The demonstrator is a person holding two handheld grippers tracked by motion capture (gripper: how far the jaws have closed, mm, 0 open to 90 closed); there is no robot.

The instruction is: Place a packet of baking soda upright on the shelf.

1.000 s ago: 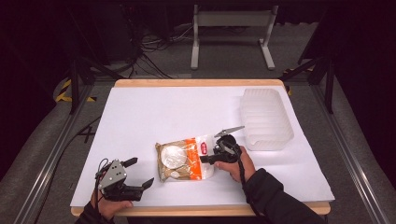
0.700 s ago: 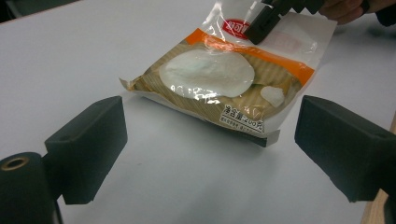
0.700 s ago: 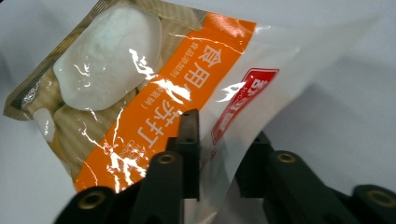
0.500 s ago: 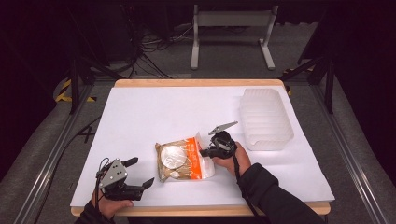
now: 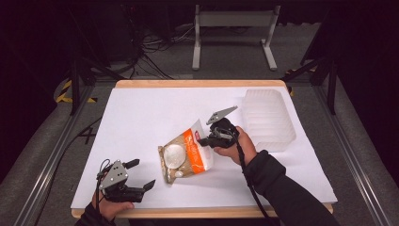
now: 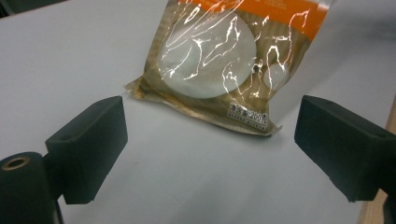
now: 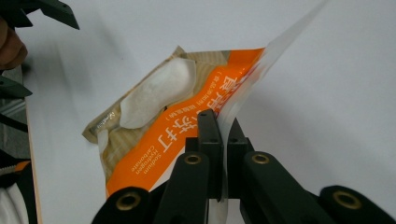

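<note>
High view: right gripper (image 5: 207,140) clamping the top edge of an orange and brown snack bag (image 5: 184,153), pinching the clear seal strip, raising that end off the white table (image 5: 141,117) while the bottom end resting on the surface. Bag sitting near the table's middle, slightly toward the near edge, tilting up toward the right hand (image 5: 235,147). Clear plastic container (image 5: 266,117) standing at the table's right side, just beyond the right hand, apart from the bag. Left gripper (image 5: 141,173) lying low at the near left corner, jaws spread wide, holding nothing, well apart from the bag.

Right gripper view: jaws having just been closing, now pressing together on the bag's thin transparent edge (image 7: 243,100), orange band with printed lettering running down to the left of the pads, round white pieces (image 7: 159,91) showing through the clear window.

Left gripper view: both black jaws standing far apart, framing the bag's lower edge (image 6: 224,70) ahead of them, not touching it; large white disc visible inside the wrapper, glare streaking across the film.
</note>
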